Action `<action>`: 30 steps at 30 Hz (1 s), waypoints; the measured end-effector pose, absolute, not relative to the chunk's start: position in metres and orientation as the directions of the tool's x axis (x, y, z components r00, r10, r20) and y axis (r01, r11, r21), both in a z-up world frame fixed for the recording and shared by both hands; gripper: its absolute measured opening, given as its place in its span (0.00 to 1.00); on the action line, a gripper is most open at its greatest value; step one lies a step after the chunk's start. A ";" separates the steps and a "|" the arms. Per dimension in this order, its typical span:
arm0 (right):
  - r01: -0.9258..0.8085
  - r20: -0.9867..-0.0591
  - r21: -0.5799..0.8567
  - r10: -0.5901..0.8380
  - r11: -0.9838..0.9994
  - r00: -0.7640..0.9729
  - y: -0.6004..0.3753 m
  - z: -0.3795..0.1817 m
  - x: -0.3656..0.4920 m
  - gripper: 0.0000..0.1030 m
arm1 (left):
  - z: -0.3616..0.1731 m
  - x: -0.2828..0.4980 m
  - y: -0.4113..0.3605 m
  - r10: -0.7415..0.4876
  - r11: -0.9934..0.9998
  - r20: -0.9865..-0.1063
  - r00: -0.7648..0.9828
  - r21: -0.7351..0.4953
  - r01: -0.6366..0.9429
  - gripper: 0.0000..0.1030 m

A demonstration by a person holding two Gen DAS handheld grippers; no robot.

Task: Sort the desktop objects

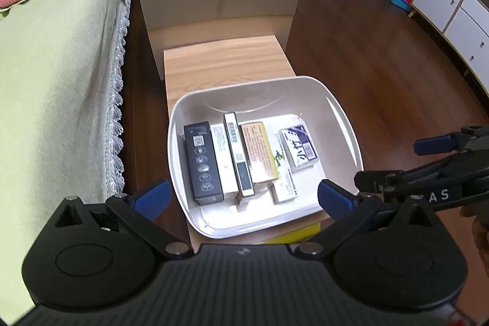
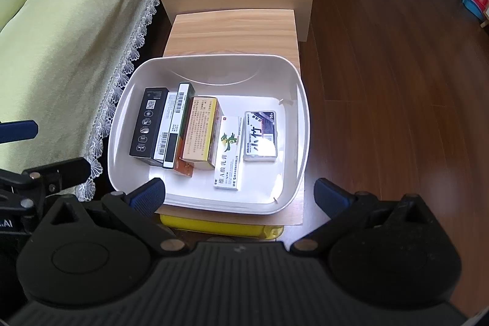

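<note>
One white tub point(image 2: 301, 124) with six boxes: one black point(image 2: 148, 122), one yellow point(image 2: 200, 132), four whitish.

Boxes point(image 2: 200, 132) in tray point(image 2: 301, 100) on table point(image 2: 233, 31)

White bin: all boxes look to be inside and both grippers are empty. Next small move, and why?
Probably pull both grippers back and finish. The white bin already holds the black box, the yellow box, the ointment box and the small clear case, lined up on its floor. The wooden table behind it is bare, and the left gripper and right gripper are open, holding nothing.
</note>
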State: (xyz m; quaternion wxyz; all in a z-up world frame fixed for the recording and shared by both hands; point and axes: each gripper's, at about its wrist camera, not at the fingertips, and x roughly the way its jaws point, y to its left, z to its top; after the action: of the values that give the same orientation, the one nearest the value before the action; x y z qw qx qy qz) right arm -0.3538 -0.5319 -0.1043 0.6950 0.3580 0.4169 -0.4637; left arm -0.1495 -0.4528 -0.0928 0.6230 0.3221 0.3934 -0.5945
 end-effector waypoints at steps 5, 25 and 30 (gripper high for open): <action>0.948 -0.918 0.097 -0.341 0.302 0.203 -0.532 -0.106 -0.359 0.99 | -0.100 -0.154 -0.451 -0.461 0.092 -0.887 -0.023 -0.073 0.993 1.00; 0.947 -0.942 0.099 -0.279 0.305 0.188 -0.537 -0.132 -0.364 0.99 | -0.117 -0.157 -0.455 -0.423 0.161 -0.906 0.007 -0.067 0.985 1.00; 0.946 -0.943 0.111 -0.267 0.304 0.196 -0.540 -0.135 -0.367 0.99 | -0.118 -0.159 -0.458 -0.417 0.159 -0.909 0.016 -0.056 0.986 1.00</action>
State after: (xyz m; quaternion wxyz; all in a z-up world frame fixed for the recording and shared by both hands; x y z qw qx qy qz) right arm -0.3669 -0.5399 -0.1350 0.6733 0.3807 0.4459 -0.4505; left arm -0.1595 -0.4580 -0.1181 0.6303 0.3329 0.4270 -0.5564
